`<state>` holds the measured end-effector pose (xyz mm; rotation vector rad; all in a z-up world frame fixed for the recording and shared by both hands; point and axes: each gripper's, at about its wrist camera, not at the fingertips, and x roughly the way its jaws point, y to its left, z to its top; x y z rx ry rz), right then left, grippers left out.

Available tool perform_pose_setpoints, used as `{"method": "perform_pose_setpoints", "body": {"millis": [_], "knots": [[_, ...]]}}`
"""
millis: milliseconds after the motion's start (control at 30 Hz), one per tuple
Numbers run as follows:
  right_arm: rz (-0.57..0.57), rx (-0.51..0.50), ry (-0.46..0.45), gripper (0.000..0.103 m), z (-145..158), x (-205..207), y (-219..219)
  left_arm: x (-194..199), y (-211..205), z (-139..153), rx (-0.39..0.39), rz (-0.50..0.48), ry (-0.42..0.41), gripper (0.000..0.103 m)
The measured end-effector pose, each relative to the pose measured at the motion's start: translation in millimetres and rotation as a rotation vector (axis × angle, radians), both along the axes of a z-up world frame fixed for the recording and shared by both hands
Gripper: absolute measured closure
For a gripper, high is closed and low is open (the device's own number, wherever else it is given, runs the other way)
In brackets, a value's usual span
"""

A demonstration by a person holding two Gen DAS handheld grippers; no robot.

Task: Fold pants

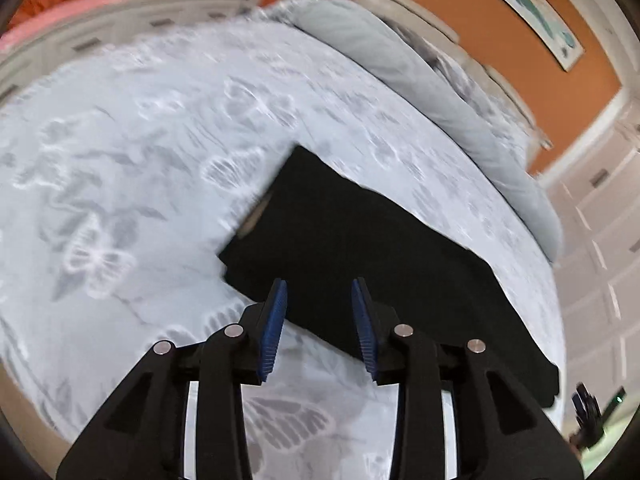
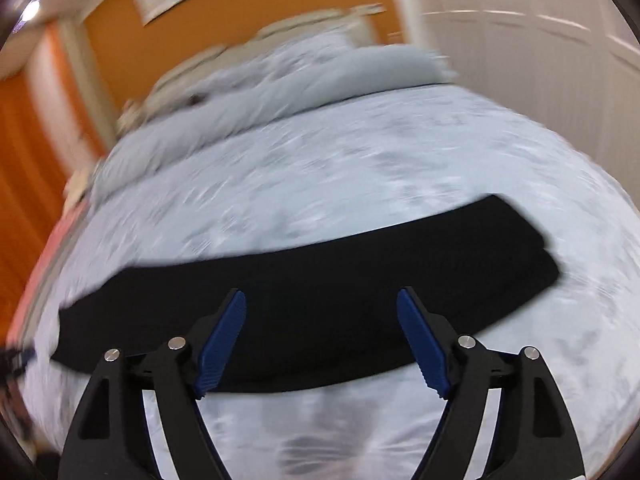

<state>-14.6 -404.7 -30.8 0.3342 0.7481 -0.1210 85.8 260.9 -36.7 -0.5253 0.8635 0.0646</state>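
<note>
Black pants lie flat on the bed as a long folded strip; they also show in the right wrist view. My left gripper is open and empty, held above the near edge of the pants close to their waistband end. My right gripper is wide open and empty, held above the middle of the strip's near edge. Both views are blurred by motion.
The bed carries a pale blue cover with butterfly print. Pale pillows lie along the headboard, also in the right wrist view. Orange walls, white cabinets and a pink-topped dresser surround the bed.
</note>
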Motion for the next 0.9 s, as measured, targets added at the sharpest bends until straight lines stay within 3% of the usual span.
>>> {"method": "perform_pose_setpoints", "body": {"millis": [33, 67, 133, 200, 300, 400, 500, 567, 667, 700, 733, 767, 867, 900], "knots": [[0.031, -0.009, 0.021, 0.027, -5, 8, 12, 2, -3, 2, 0.018, 0.018, -0.001, 0.068], [0.06, -0.028, 0.062, 0.027, -13, 21, 28, 8, -9, 1, 0.027, 0.016, 0.01, 0.055], [0.084, -0.052, 0.129, 0.027, -31, 39, 50, 28, -23, -12, 0.035, -0.024, 0.066, 0.045], [0.113, -0.055, 0.156, 0.027, -39, 51, 70, 41, -41, -21, 0.057, -0.048, 0.116, 0.045], [0.235, -0.059, 0.063, 0.027, -20, 69, 119, 55, -66, -31, 0.054, -0.105, 0.133, 0.044], [0.348, -0.009, 0.041, 0.027, -1, 114, 165, 62, -81, -46, 0.066, -0.146, 0.168, 0.033], [0.431, 0.017, 0.096, 0.027, -2, 185, 216, 64, -85, -59, 0.046, -0.161, 0.204, 0.032], [0.46, -0.043, 0.132, 0.027, -9, 222, 249, 65, -84, -60, 0.056, -0.171, 0.204, 0.032], [0.515, -0.117, 0.245, 0.027, -46, 272, 297, 60, -81, -58, 0.083, -0.176, 0.191, 0.032], [0.534, -0.129, 0.283, 0.034, -62, 281, 308, 60, -82, -58, 0.089, -0.182, 0.192, 0.032], [0.547, -0.154, 0.304, 0.072, -73, 288, 317, 61, -82, -58, 0.098, -0.188, 0.195, 0.032], [0.567, -0.157, 0.307, 0.083, -79, 289, 324, 62, -83, -59, 0.111, -0.194, 0.198, 0.032], [0.53, -0.223, 0.192, 0.089, -72, 290, 333, 63, -88, -58, 0.164, -0.205, 0.191, 0.032], [0.514, -0.236, 0.233, 0.085, -84, 300, 333, 64, -91, -58, 0.19, -0.209, 0.191, 0.032]]}}
